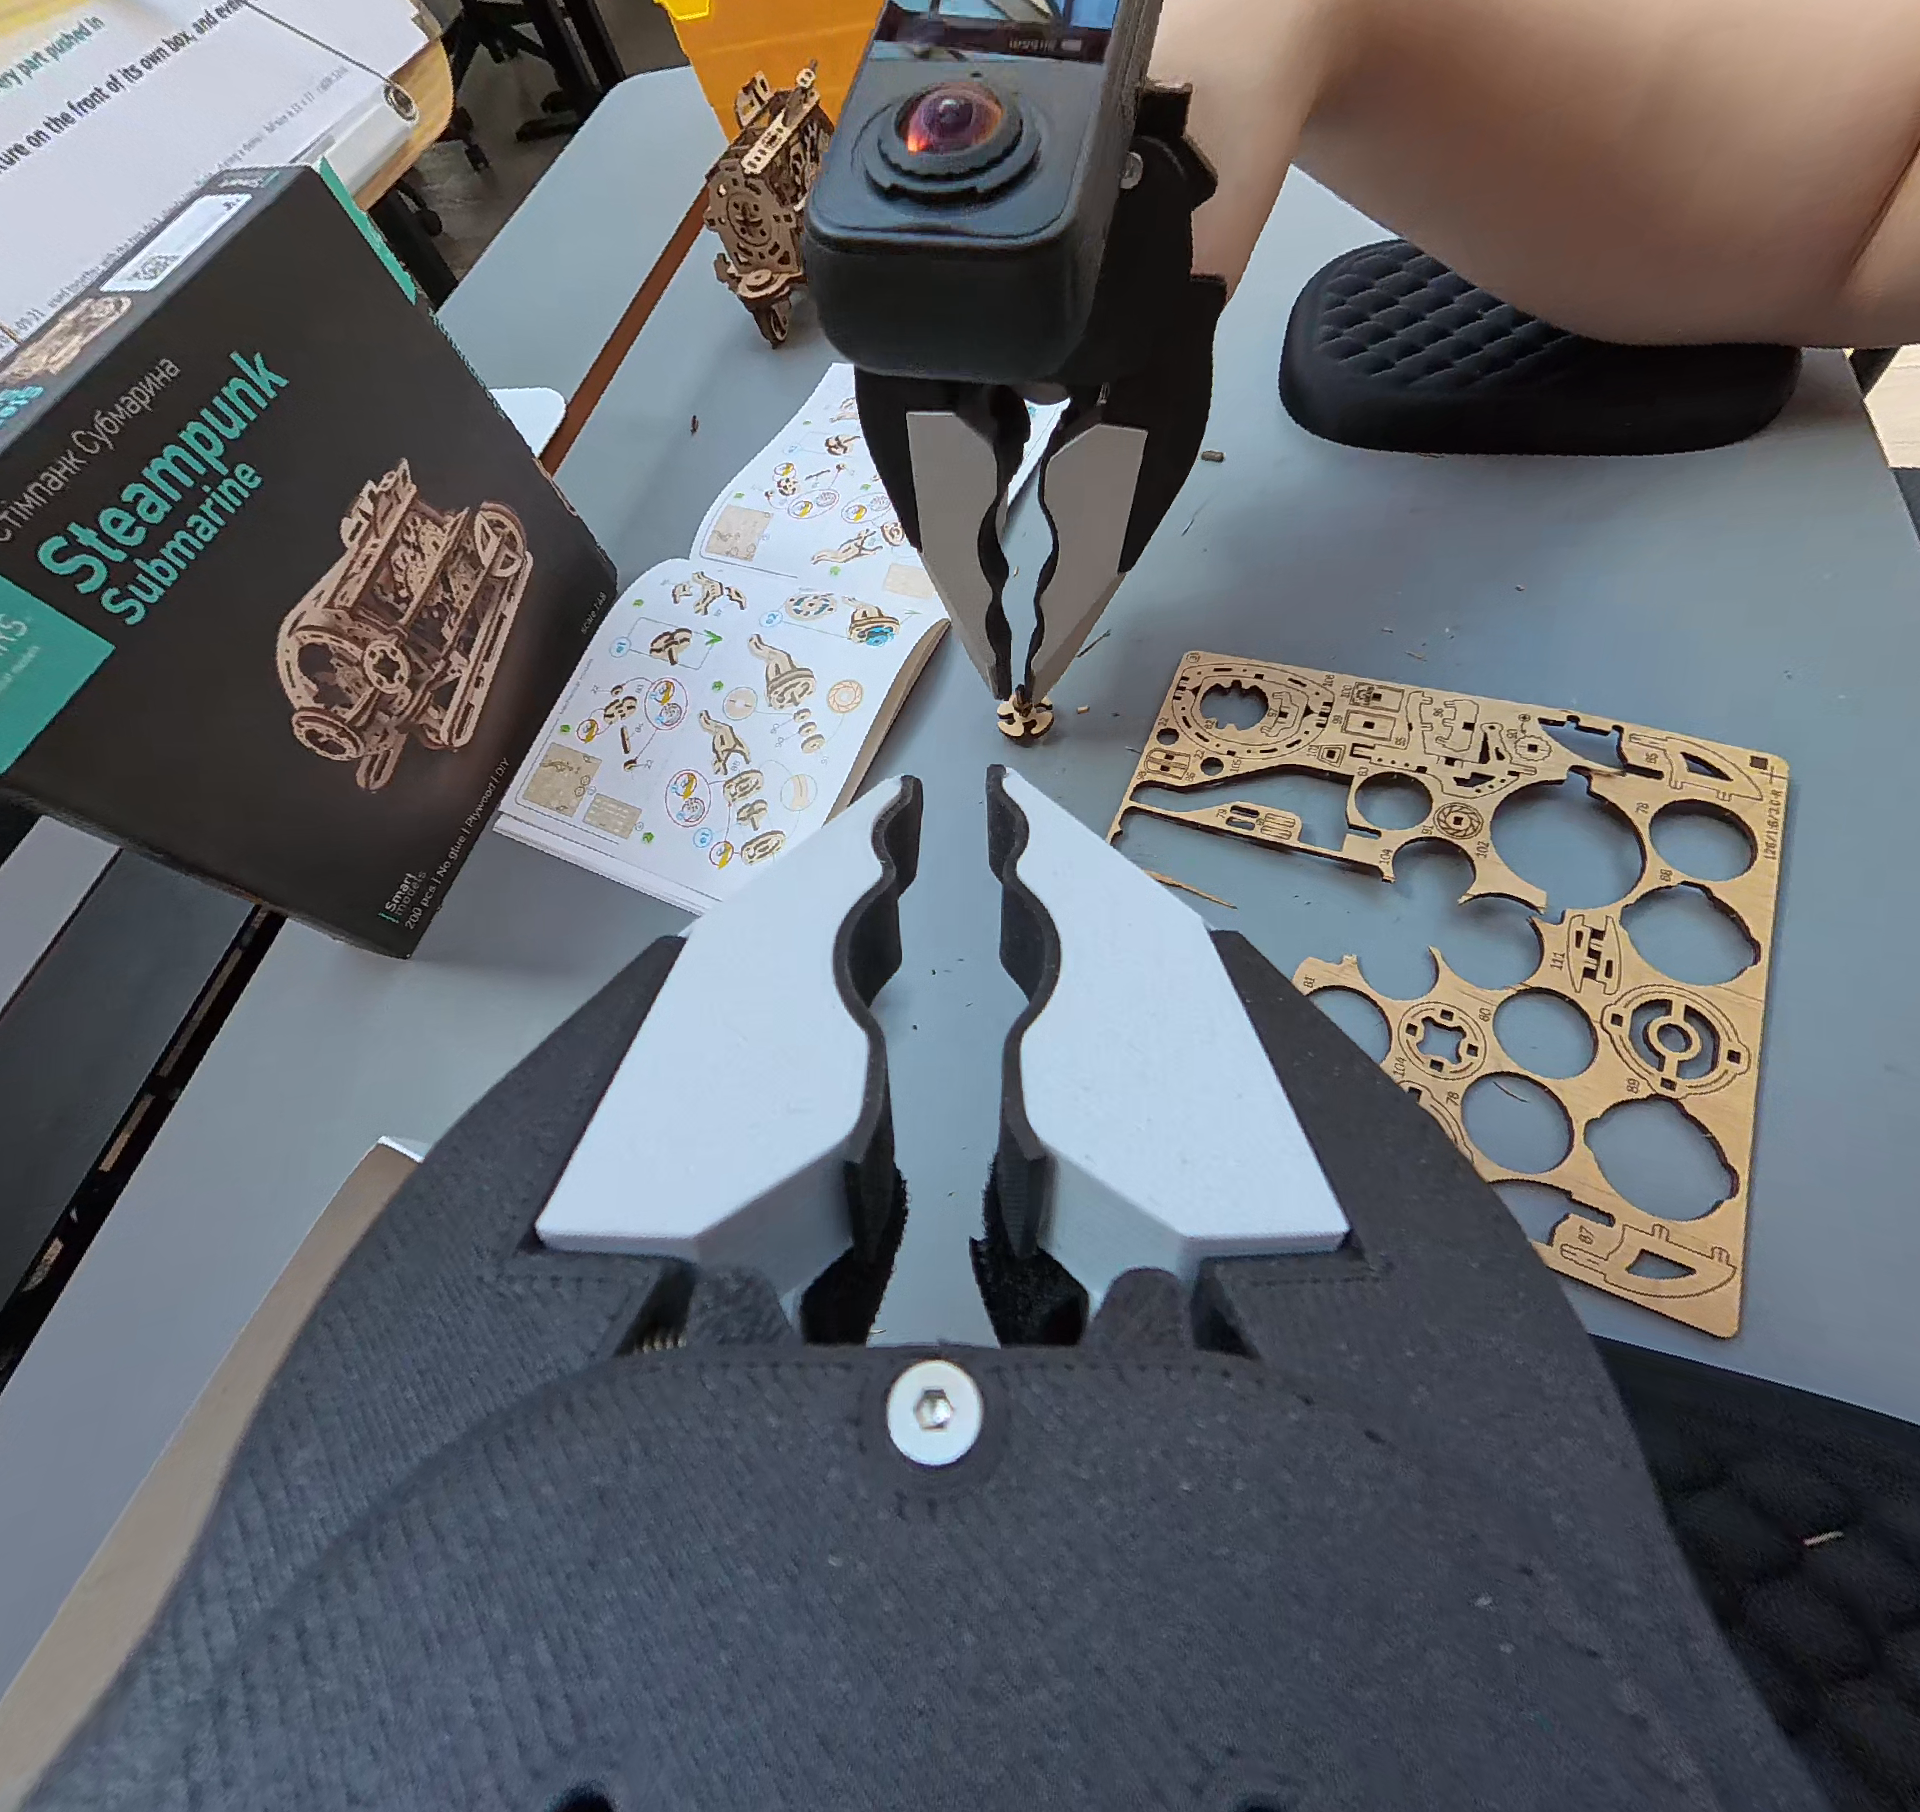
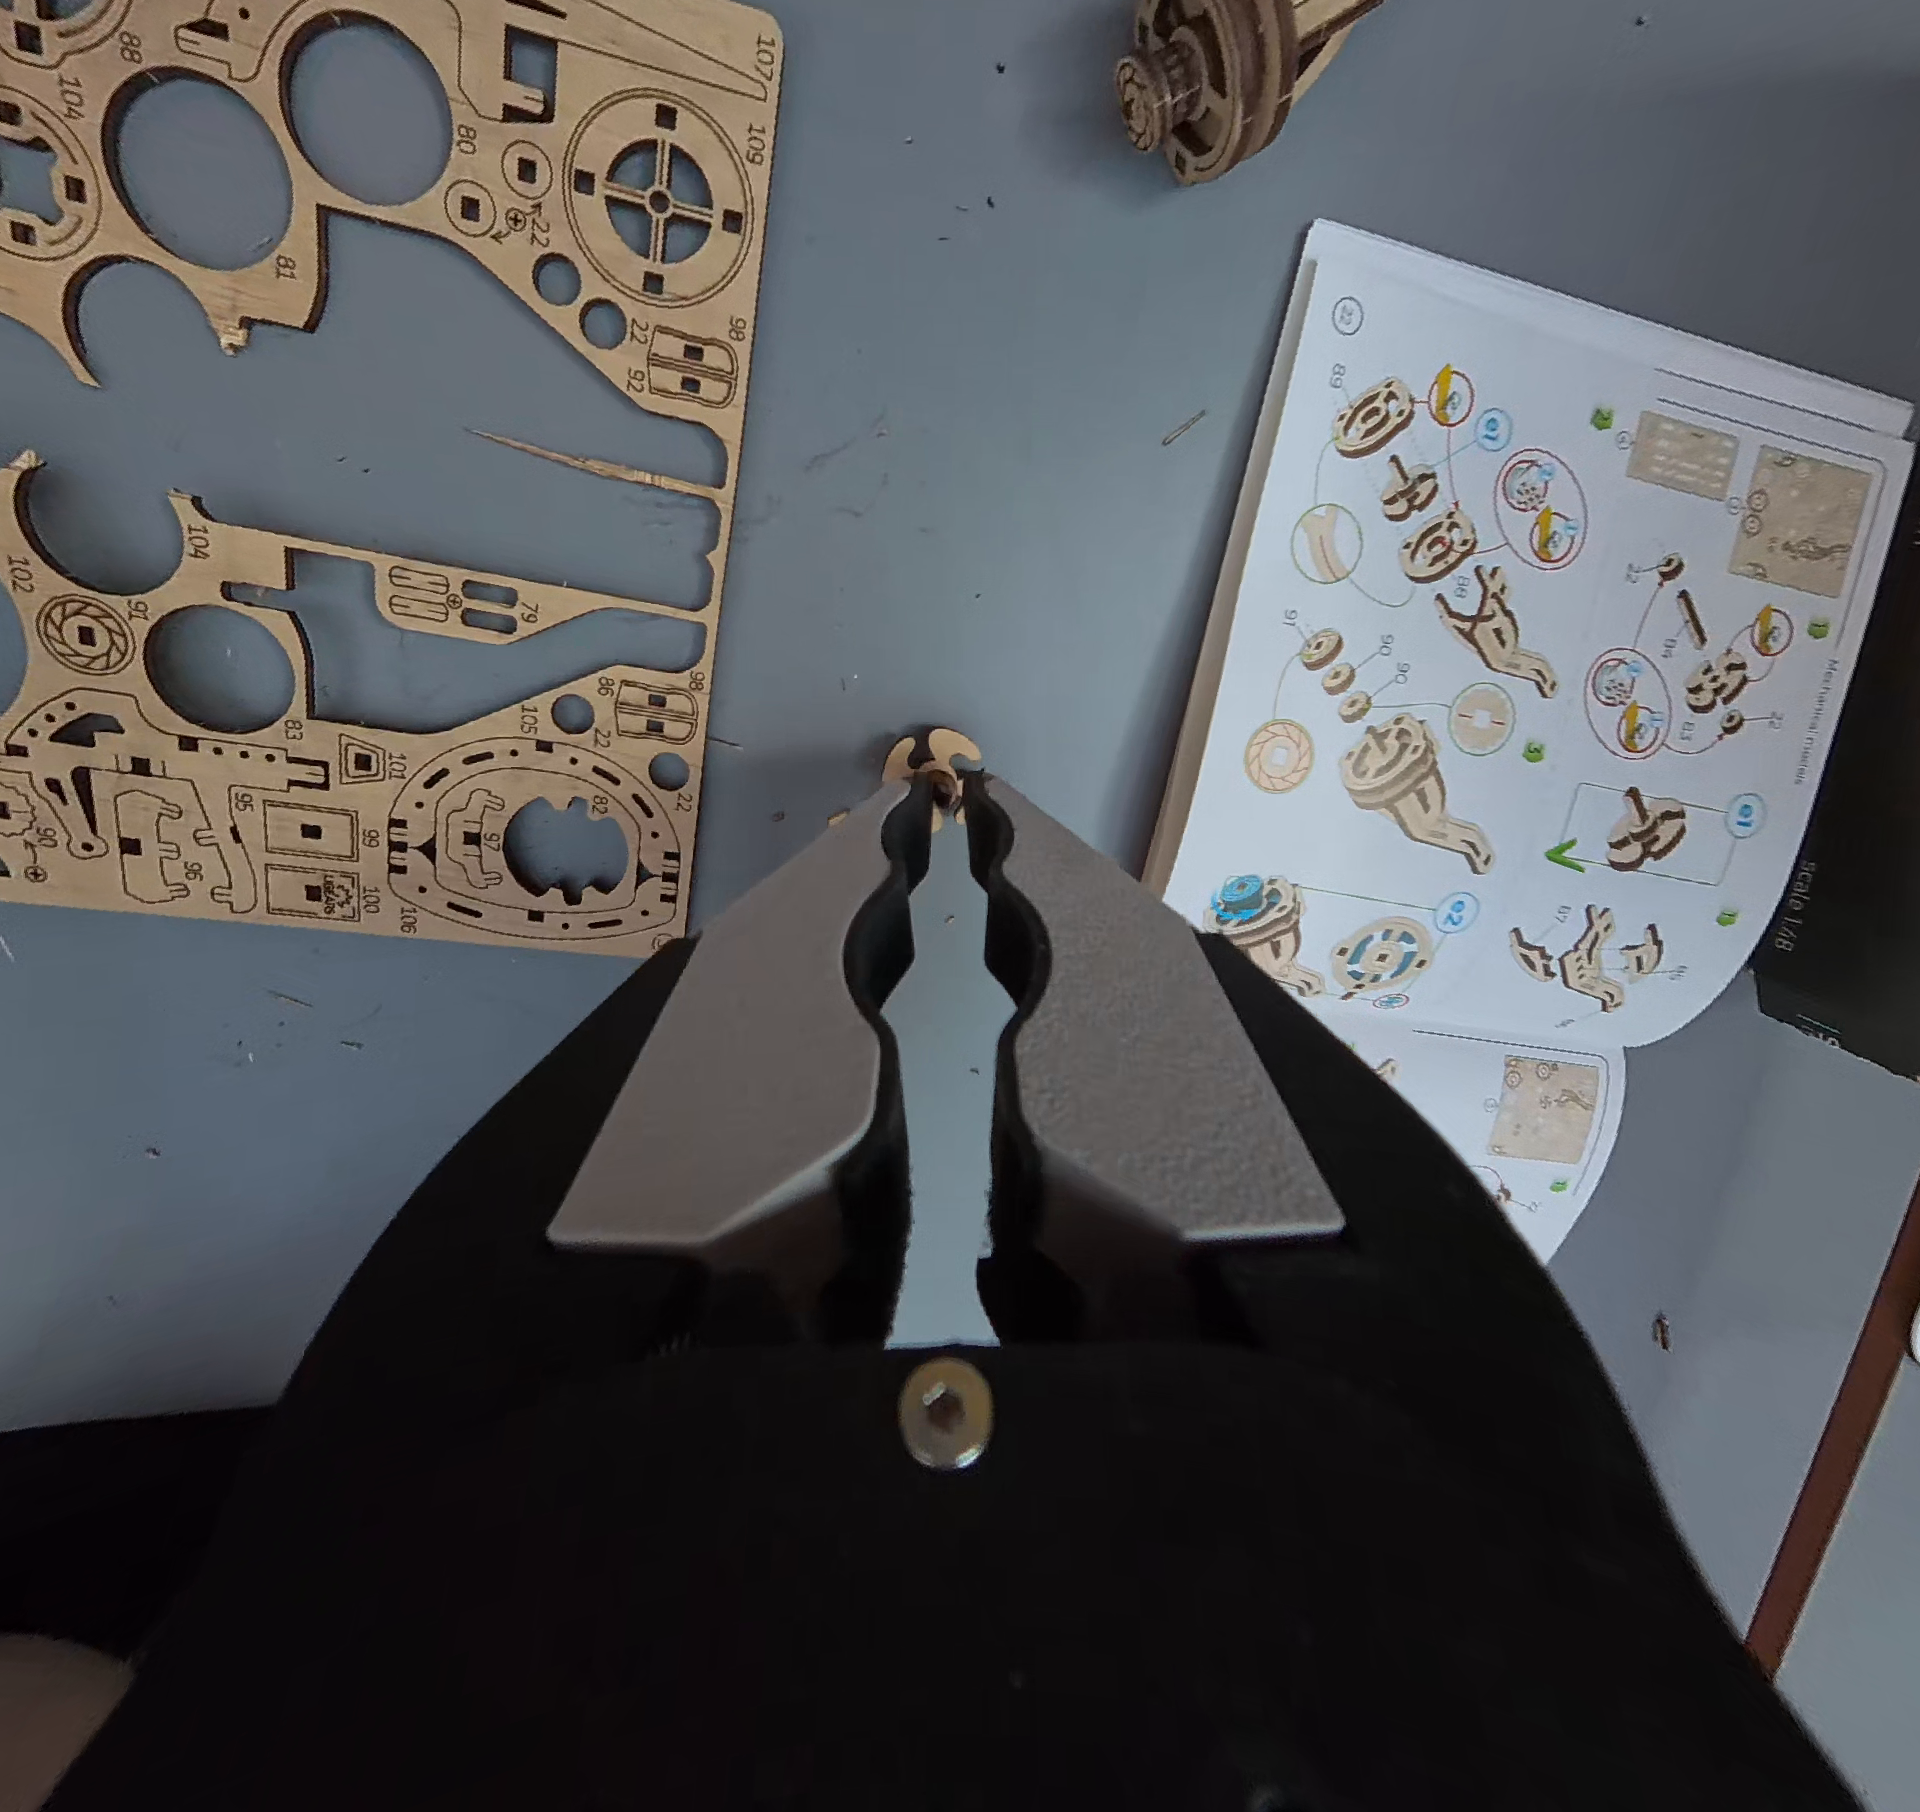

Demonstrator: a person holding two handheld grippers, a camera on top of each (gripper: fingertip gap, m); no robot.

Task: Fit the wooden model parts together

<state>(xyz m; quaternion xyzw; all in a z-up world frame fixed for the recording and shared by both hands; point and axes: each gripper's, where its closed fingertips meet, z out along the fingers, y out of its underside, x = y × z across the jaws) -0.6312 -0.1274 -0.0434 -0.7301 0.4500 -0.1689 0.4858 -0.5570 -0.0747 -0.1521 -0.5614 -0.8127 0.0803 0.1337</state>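
A small round wooden disc (image 1: 1027, 720) lies on the grey table (image 1: 1351, 557) between the booklet and the plywood sheet. My right gripper (image 2: 941, 788) points down at it, its tips shut on a small wooden peg standing in the disc (image 2: 928, 752). The right gripper also shows in the left wrist view (image 1: 1023, 690). My left gripper (image 1: 952, 788) hovers just in front of the disc, jaws a little apart and empty. A laser-cut plywood parts sheet (image 1: 1455, 931) lies to the right, with many parts punched out; it also shows in the right wrist view (image 2: 364, 412).
An open instruction booklet (image 1: 748, 682) (image 2: 1507, 671) lies left of the disc. A dark model box (image 1: 260, 557) leans at the left. A partly built wooden model (image 1: 764, 193) (image 2: 1247, 27) stands at the back by a yellow bin (image 1: 769, 6). A black pad (image 1: 1507, 360) lies under a person's arm (image 1: 1558, 100). The left gripper's tips are roughly 15 centimeters from the right gripper's.
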